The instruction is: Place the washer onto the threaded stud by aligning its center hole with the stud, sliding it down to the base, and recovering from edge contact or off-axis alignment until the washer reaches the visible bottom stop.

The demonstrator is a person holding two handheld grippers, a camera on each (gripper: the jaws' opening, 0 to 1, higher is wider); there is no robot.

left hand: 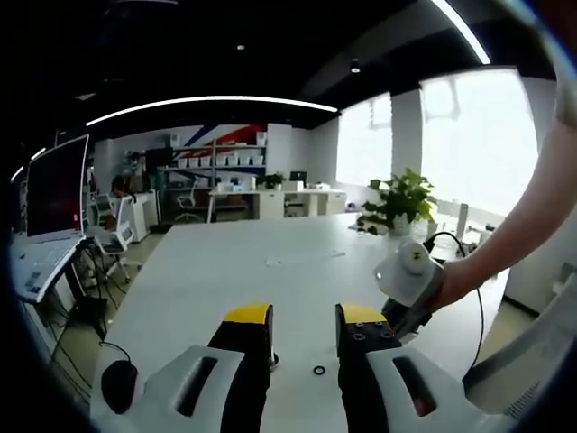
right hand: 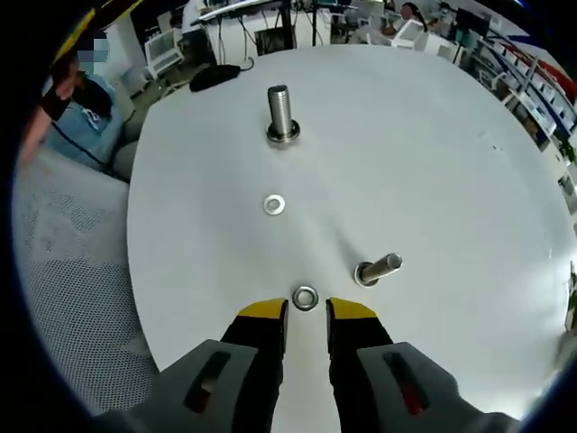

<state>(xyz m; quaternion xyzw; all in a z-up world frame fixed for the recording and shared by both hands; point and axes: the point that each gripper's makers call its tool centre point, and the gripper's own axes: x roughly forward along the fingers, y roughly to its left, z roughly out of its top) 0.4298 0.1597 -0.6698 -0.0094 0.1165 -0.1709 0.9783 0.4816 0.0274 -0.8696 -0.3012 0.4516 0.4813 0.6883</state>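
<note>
Your left gripper (left hand: 304, 327) hides part of a small object by its left jaw; the ring (left hand: 319, 370) on the desk (left hand: 225, 271) is too small to identify

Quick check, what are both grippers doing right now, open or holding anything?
Left gripper: open, holding nothing, over the white table.
Right gripper: open, empty; fingers just short of a washer lying flat.

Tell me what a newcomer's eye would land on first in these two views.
In the right gripper view, an upright threaded stud stands on the white table, a second stud leans nearer, and two washers lie loose: one mid-table, one just ahead of the open right gripper.
</note>
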